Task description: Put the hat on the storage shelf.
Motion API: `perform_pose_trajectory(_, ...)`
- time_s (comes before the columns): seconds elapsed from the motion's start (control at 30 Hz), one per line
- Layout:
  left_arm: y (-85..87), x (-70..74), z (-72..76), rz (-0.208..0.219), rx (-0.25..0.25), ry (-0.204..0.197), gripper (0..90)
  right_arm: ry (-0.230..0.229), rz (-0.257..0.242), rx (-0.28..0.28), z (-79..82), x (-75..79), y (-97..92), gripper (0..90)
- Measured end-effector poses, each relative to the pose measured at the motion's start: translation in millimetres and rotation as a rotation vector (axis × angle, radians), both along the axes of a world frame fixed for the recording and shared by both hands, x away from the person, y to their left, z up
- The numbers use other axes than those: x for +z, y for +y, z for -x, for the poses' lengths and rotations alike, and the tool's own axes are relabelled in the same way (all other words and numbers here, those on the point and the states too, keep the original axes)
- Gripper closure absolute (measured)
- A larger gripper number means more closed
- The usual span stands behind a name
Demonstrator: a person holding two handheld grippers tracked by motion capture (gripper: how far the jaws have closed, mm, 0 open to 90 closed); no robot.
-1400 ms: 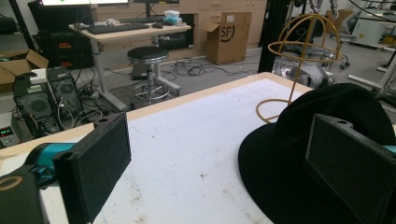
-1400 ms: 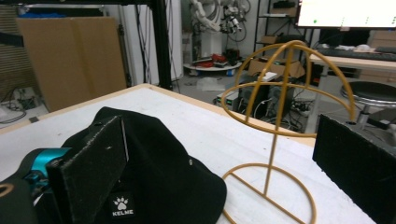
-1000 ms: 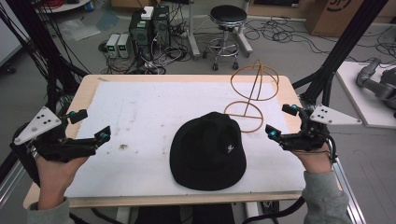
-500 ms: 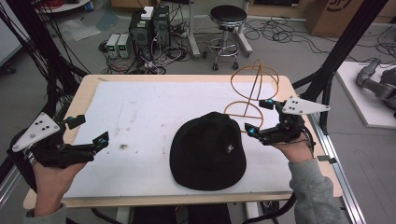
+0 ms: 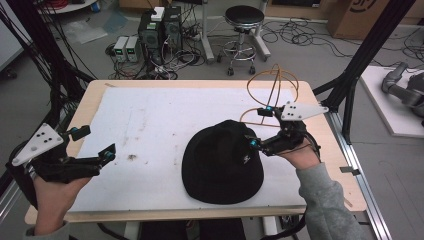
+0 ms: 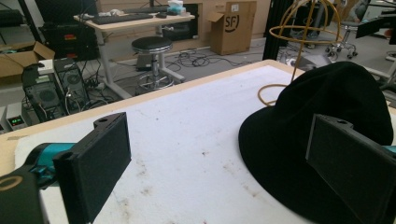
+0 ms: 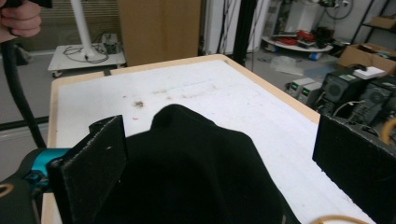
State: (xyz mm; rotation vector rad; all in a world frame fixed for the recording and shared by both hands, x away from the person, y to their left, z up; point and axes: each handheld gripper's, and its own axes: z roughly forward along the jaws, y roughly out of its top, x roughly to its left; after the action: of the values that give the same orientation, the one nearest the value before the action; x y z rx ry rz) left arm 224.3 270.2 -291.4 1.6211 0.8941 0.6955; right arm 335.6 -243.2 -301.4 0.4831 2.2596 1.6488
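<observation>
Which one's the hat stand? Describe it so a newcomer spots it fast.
Start at the white mat covering the table. At its far right corner, just beyond the black hat, stands the stand. It is bare thin tan wire bent into open hoops, see-through, with nothing on it.

Counts on and around my table (image 5: 95,100): one black hat (image 5: 222,162); one wire hat stand (image 5: 272,95), touching nothing of mine. I hold two grippers: my left gripper (image 5: 92,142) and my right gripper (image 5: 260,127), each with two black jaws standing apart, four jaws in all. On the floor beyond: one round stool (image 5: 242,17), two dark computer towers (image 5: 160,27), two small grey boxes (image 5: 127,47), one cardboard box (image 5: 360,15).
</observation>
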Motion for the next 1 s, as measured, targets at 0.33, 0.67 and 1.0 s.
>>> perform_pose_trajectory(0.33, 0.4, -1.3, 2.6, -0.006, 0.002, 0.006, 6.8, 0.017, 0.034, 0.075, -9.3, -2.6, 24.1, 4.4)
perform_pose_trajectory(0.67, 4.5, -1.1, 10.2, -0.008, 0.015, 0.004, 6.8, 0.036, 0.047, 0.114, -19.0, -8.5, 43.8, 7.7)
perform_pose_trajectory(1.0, 4.2, -1.7, 13.0, -0.013, 0.012, 0.006, 6.8, 0.030, 0.083, 0.129, -21.1, -12.5, 49.5, 23.5)
